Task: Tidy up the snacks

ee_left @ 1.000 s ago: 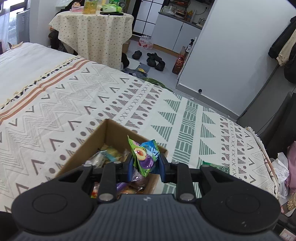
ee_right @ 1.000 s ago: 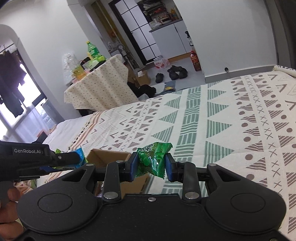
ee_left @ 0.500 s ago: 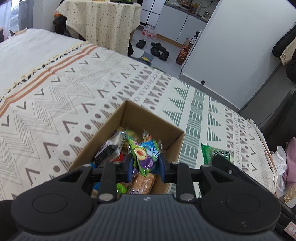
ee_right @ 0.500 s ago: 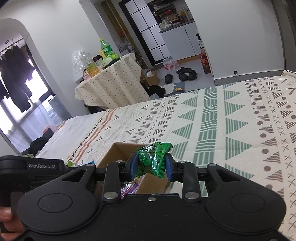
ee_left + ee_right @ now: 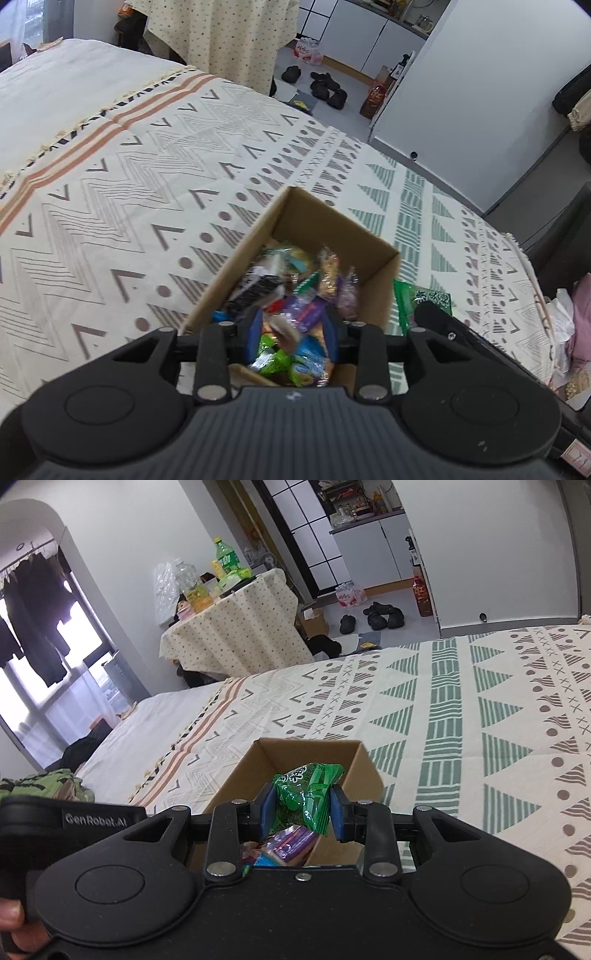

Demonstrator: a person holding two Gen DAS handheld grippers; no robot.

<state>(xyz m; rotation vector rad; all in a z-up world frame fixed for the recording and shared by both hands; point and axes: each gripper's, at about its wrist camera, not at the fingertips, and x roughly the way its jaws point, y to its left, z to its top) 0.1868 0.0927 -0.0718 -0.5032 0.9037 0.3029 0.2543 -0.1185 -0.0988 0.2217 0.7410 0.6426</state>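
Observation:
An open cardboard box stands on the patterned bedspread, holding several mixed snack packets. In the left wrist view my left gripper hangs over the box's near end. Its jaws are opening, and the green and blue avocado snack packet lies blurred just below the pads, free of them. My right gripper is shut on a green snack packet above the box. That green packet also shows past the box's right wall in the left wrist view.
The bedspread stretches wide to the left and beyond the box. A cloth-covered table with bottles stands past the bed, with shoes on the floor. A hand grips the left gripper's body at the lower left.
Both grippers moved in over the box. The left jaws spread, and the avocado packet slipped down from between the pads into the box. The right grip on the green packet is unchanged.

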